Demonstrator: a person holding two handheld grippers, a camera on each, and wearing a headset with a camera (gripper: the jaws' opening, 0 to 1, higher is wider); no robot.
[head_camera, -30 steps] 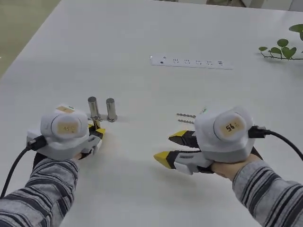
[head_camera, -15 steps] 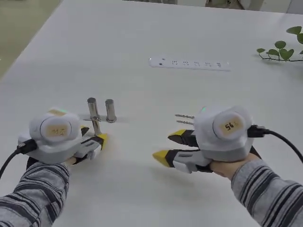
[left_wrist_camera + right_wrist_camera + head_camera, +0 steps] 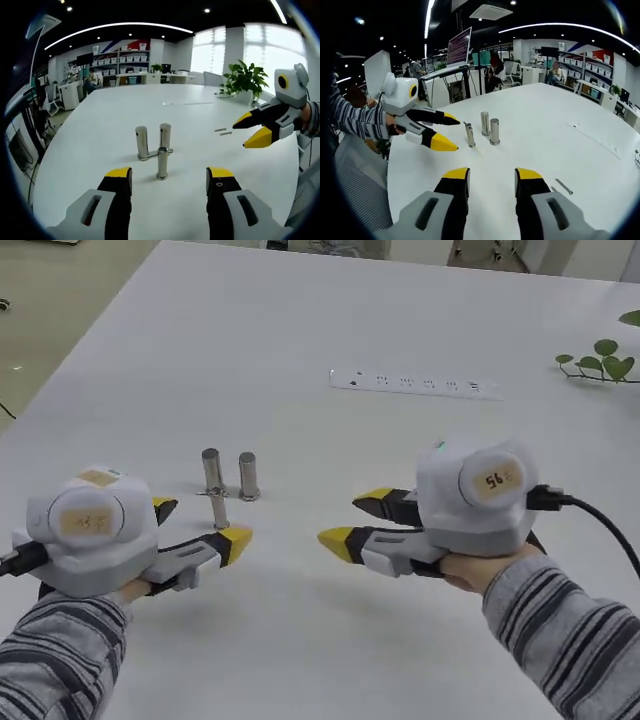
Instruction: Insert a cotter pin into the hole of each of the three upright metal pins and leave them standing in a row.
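Both tools are open and empty over the bench (image 3: 300, 350). The left hand-held gripper (image 3: 203, 523) sits just short of the front pin (image 3: 219, 510), and the right hand-held gripper (image 3: 352, 518) is off to the side.

All three metal pins stand upright, long axis vertical. The left back pin (image 3: 211, 472) and right back pin (image 3: 248, 476) are side by side, and the front pin is nearer, out of line.

Loose cotter pins (image 3: 223, 131) lie flat near the right tool, lengthwise roughly toward the metal pins.

I'd say the right should take one by an end and keep it level with the hole while the left steadies the shaft low.
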